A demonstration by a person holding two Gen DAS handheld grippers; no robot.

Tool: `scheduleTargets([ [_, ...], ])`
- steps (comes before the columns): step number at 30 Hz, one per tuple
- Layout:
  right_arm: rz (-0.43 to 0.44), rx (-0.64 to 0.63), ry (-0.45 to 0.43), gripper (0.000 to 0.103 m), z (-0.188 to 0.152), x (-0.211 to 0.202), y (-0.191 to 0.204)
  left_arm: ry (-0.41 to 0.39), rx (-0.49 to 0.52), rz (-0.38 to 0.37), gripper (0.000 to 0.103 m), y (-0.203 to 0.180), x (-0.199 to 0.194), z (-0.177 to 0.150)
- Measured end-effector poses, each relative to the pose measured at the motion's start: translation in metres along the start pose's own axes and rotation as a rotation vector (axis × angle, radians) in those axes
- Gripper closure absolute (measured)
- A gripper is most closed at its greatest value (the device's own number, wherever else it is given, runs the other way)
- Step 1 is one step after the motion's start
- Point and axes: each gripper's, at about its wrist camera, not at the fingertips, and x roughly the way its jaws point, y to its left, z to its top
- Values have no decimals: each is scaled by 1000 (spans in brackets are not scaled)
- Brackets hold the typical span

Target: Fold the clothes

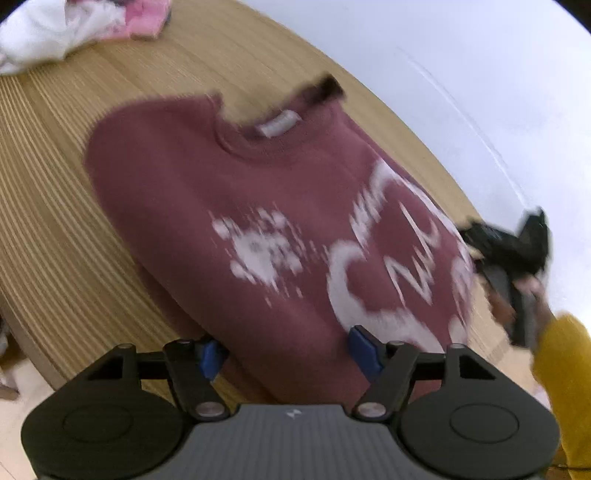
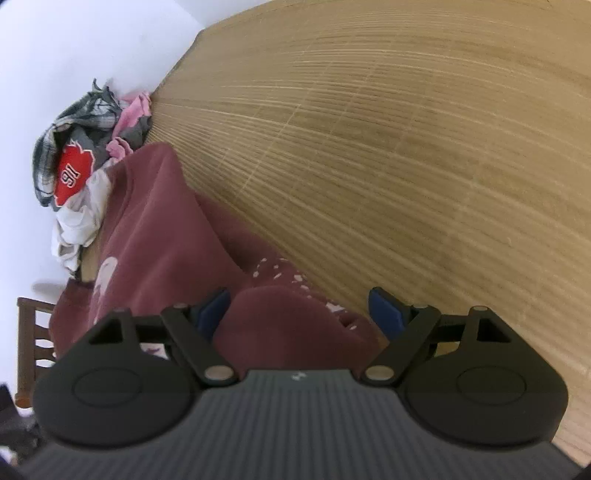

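Your left gripper (image 1: 286, 354) hangs over the near edge of the maroon sweatshirt (image 1: 236, 206), its blue pads spread apart with nothing pinched between them; the cloth lies below the gap, not in it. The sweatshirt rests flat on the wooden bench (image 1: 55, 184), collar and white neck label pointing away from you, the white printed lettering running toward the right side. This view is smeared, so the print cannot be read. At the far right edge of the sweatshirt you can see your other hand (image 1: 517, 291) in a yellow sleeve (image 1: 565, 369), holding the right gripper (image 1: 498, 243) just beside the cloth.

From the right wrist view, your right gripper (image 2: 301, 314) also stands wide open. A rounded fold of the sweatshirt (image 2: 155, 229) bulges up between the two blue pads, close to the left pad; whether either pad touches it cannot be told, and neither pad is pressing it. Bare bench (image 2: 406, 147) fills the picture beyond.

A heap of other clothes (image 2: 85, 147) sits at the far end of the bench beyond the sweatshirt: plaid grey, pink, white, and a red patch with numbers. In the left view the same heap (image 1: 74, 26) shows as white and pink cloth in the top left corner. A dark wooden chair (image 2: 33, 339) stands off the bench's edge.
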Motion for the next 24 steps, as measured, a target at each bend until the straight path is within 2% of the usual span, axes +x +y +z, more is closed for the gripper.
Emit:
scheduleTargets([
  [4, 22, 0, 17, 20, -30, -15, 2, -39, 63, 72, 33, 13, 6, 31],
  [7, 30, -21, 19, 19, -74, -42, 7, -37, 143, 94, 32, 16, 19, 62],
  [13, 100, 131, -62, 18, -186, -64, 47, -12, 340, 113, 30, 9, 62, 122],
  [15, 92, 174, -108, 19, -217, -67, 69, 4, 412, 93, 28, 2, 84, 135],
  [18, 6, 224, -187, 19, -242, -59, 102, 34, 532, 58, 28, -8, 112, 153],
  [21, -131, 264, -256, 19, -248, -50, 137, 83, 654, 11, 26, -17, 141, 167],
  [24, -266, 293, -310, 20, -253, -43, 166, 95, 773, -29, 21, -25, 165, 175],
])
